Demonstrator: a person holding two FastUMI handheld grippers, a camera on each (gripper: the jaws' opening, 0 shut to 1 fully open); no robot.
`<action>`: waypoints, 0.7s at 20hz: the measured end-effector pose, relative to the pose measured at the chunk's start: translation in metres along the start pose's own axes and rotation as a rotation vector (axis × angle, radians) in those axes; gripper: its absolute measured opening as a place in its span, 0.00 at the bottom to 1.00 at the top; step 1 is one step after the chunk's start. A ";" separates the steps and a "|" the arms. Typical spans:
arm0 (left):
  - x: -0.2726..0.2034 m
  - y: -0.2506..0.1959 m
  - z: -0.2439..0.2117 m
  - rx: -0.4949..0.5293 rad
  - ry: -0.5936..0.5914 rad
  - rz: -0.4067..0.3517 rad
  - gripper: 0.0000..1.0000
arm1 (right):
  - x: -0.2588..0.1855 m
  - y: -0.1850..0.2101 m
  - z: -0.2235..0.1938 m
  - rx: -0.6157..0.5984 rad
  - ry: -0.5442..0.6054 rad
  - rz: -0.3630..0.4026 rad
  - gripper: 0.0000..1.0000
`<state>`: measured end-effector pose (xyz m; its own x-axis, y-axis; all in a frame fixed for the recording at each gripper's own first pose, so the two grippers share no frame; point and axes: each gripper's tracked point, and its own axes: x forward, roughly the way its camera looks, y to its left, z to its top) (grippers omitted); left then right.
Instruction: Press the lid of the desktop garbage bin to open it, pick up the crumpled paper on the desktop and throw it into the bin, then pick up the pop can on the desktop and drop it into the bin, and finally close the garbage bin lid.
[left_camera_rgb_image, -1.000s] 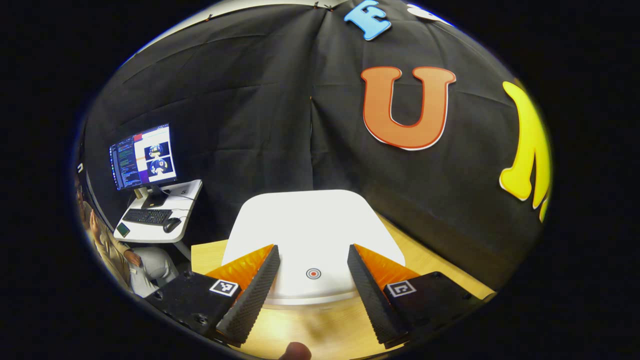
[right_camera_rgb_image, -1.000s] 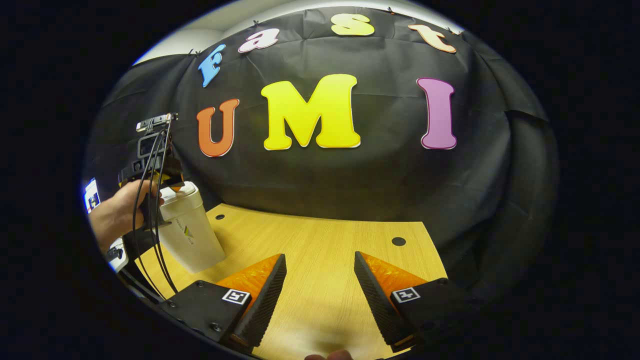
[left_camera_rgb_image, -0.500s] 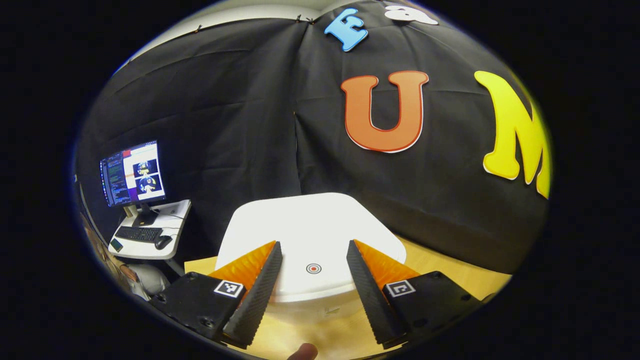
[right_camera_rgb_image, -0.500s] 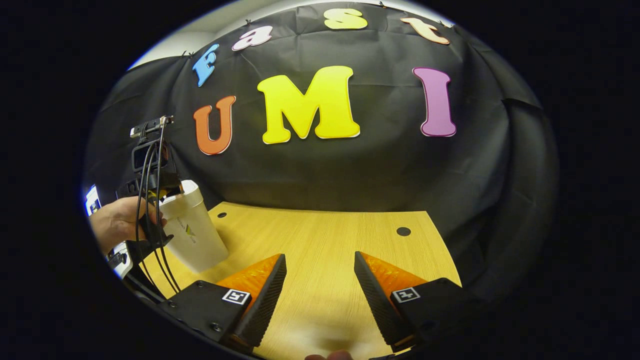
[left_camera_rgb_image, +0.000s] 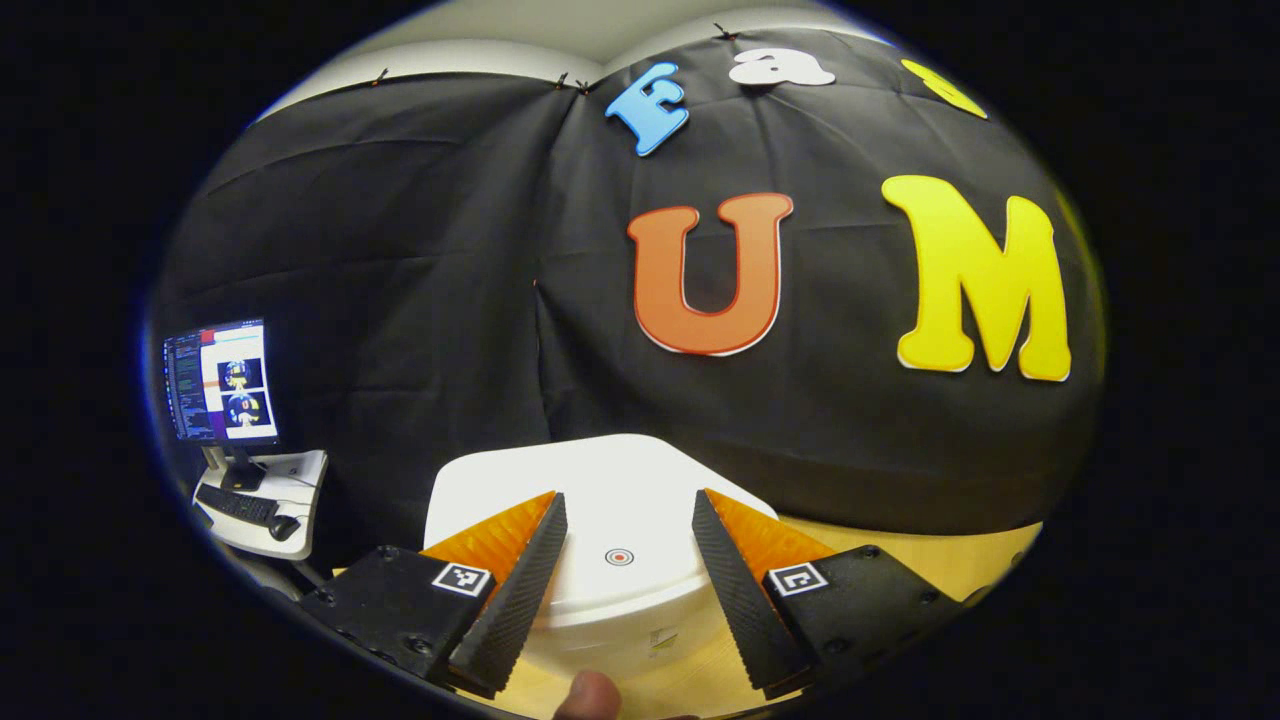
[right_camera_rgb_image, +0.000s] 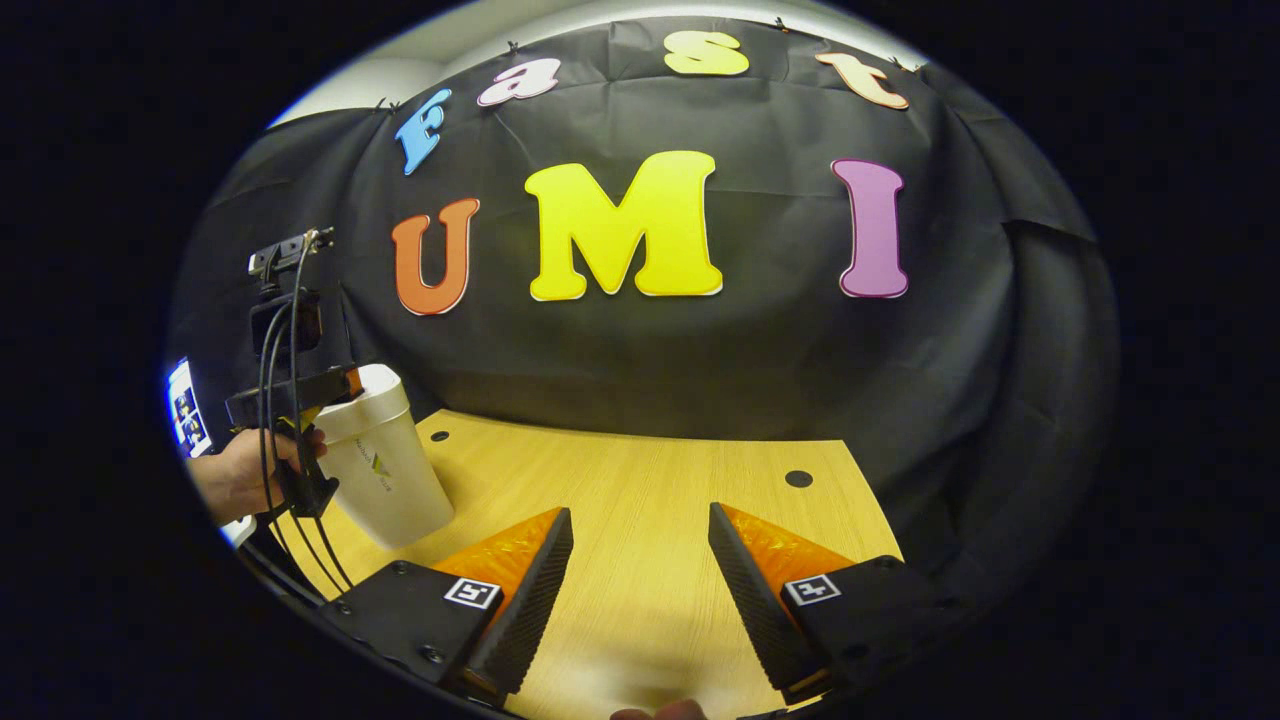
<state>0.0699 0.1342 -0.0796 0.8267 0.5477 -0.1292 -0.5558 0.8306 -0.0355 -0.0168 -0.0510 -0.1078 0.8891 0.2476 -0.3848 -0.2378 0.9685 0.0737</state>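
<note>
Lifted a little and tipped up since a second ago, left claw (left_camera_rgb_image: 620, 590), with more of the black wall cloth (left_camera_rgb_image: 400, 300) above and the round white plastic garbage bin (left_camera_rgb_image: 600, 600) lower in the left gripper view. Open wide, fingers (left_camera_rgb_image: 515, 590) apart over the white bin lid (left_camera_rgb_image: 610, 490), small red ring mark (left_camera_rgb_image: 619, 556) right between them. Cannot tell if the fingers touch the lid. Lid flat and closed. Fingertip of a person (left_camera_rgb_image: 588, 695) peeking in at the bottom edge. Off to the left, a lit computer screen (left_camera_rgb_image: 220, 382) on a small white desk (left_camera_rgb_image: 262, 500) with a keyboard.

Nearly the same place as before, right claw (right_camera_rgb_image: 632, 600), open wide, holding nothing, hanging over the bare yellow wooden counter (right_camera_rgb_image: 640, 480). Two small dark round holes in the counter, one near the bin (right_camera_rgb_image: 438, 436), one on the right (right_camera_rgb_image: 798, 478). In the right gripper view, bin (right_camera_rgb_image: 385, 470) standing upright on the counter's left side, well apart from the right claw. Left claw (right_camera_rgb_image: 300, 385) seen there at the bin's top, held by a hand (right_camera_rgb_image: 245, 470), black cables (right_camera_rgb_image: 275, 400) hanging down beside it.
</note>
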 end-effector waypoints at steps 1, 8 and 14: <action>-0.006 -0.012 0.016 0.004 -0.033 -0.062 0.85 | -0.002 0.001 0.011 0.014 -0.031 -0.014 0.87; -0.098 -0.072 0.105 0.032 -0.183 -0.490 0.87 | -0.018 0.014 0.079 0.026 -0.230 -0.100 0.85; -0.165 -0.088 0.094 -0.045 -0.124 -0.662 0.88 | -0.037 0.039 0.103 0.009 -0.356 -0.153 0.85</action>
<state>-0.0096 -0.0198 0.0382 0.9967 -0.0653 0.0485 0.0703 0.9915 -0.1095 -0.0189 -0.0194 0.0047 0.9945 0.0925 -0.0487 -0.0901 0.9947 0.0486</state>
